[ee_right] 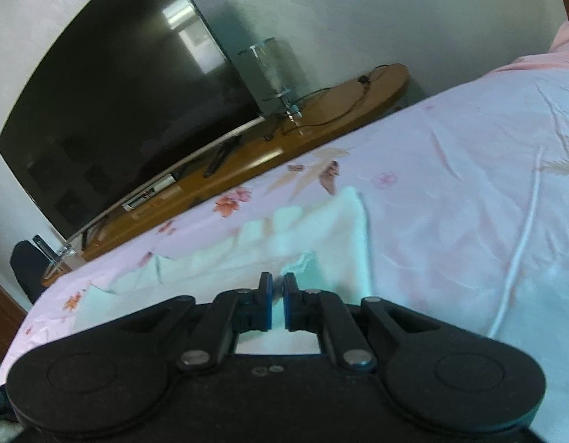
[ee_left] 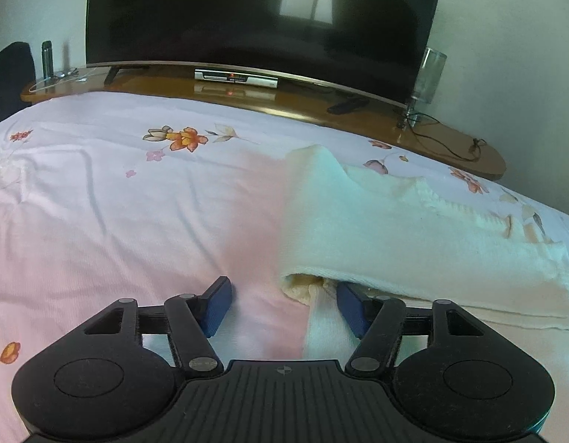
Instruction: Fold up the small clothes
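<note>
A pale white-mint knitted garment (ee_left: 414,229) lies on the bed, folded over on itself, with its near fold edge raised. My left gripper (ee_left: 286,301) is open at that edge. Its right pad (ee_left: 353,308) sits just under the fold and its left pad (ee_left: 220,304) rests over bare sheet. In the right wrist view the same garment (ee_right: 321,229) stretches away to the left. My right gripper (ee_right: 278,295) is shut, and a puckered bit of the cloth bunches up at its fingertips, apparently pinched between the pads.
The bed carries a pink floral sheet (ee_left: 118,203). Beyond its far edge runs a wooden TV bench (ee_left: 247,92) with a large dark television (ee_left: 255,18), a set-top box (ee_left: 235,77), a remote (ee_left: 347,105), a glass lamp (ee_left: 426,81) and a cable.
</note>
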